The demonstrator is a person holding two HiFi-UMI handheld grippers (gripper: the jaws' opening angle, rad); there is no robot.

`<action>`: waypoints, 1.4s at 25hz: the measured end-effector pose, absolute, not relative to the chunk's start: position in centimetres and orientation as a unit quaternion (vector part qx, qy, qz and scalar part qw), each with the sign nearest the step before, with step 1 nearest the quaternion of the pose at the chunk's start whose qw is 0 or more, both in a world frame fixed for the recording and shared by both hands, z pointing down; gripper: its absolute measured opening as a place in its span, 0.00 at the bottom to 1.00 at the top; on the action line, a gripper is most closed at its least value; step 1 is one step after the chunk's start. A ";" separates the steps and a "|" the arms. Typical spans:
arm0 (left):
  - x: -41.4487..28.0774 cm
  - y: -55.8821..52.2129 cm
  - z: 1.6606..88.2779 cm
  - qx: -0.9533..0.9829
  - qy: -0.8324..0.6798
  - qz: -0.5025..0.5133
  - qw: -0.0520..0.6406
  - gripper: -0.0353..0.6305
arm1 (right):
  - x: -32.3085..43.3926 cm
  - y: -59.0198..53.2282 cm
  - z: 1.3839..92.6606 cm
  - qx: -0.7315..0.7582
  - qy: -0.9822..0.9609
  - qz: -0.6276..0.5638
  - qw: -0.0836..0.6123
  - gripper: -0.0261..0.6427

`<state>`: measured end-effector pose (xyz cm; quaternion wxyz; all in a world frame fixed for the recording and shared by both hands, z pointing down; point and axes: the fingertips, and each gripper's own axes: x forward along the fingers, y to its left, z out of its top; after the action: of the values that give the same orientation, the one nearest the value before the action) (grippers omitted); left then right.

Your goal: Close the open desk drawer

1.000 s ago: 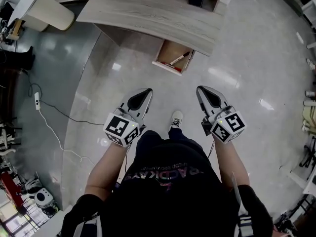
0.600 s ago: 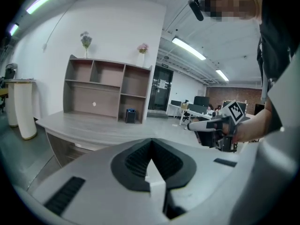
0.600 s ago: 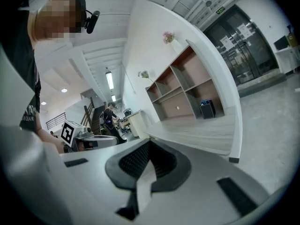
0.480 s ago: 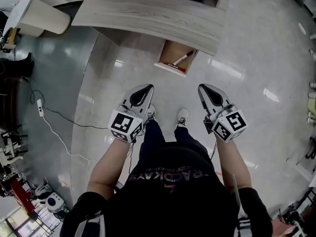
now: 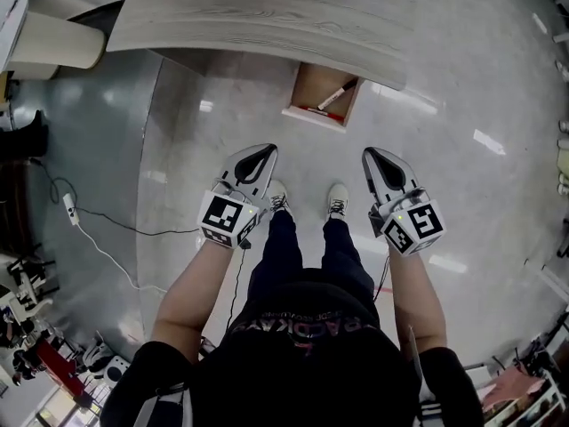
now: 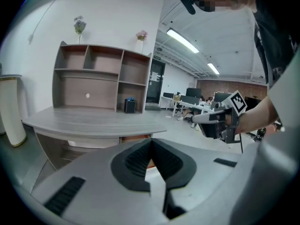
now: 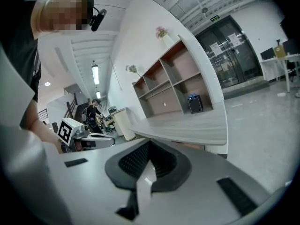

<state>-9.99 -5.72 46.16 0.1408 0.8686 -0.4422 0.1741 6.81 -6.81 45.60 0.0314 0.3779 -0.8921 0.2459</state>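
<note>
Overhead only, pen [image 5: 332, 98] in open drawer [image 5: 309, 82]

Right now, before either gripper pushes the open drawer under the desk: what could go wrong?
1. The slim white marker lies slantwise in the open brown wooden drawer; a hard shove may send it rolling or jam it.
2. The left gripper and right gripper are both shut, empty and well short of the drawer; a narrow tip pushing off-centre may skew it.
3. The grey wood-grain desk overhangs the drawer; a gripper may knock its edge.
</note>
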 end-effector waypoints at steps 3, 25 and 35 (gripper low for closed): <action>-11.0 -5.5 47.5 0.872 -0.431 0.183 0.142 0.07 | 6.1 -6.4 47.0 0.394 -0.886 0.242 0.043 0.06; -14.1 -8.8 61.5 0.849 -0.440 0.246 0.157 0.23 | 6.3 -6.5 60.6 0.415 -0.858 0.269 0.136 0.25; -14.3 -11.1 66.5 0.845 -0.436 0.272 0.149 0.30 | 5.7 -8.1 67.3 0.397 -0.854 0.276 0.190 0.37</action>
<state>-14.35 -11.12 66.48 0.1490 0.8446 -0.4363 0.2723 5.67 -8.05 67.28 0.1901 0.3972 -0.8543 0.2761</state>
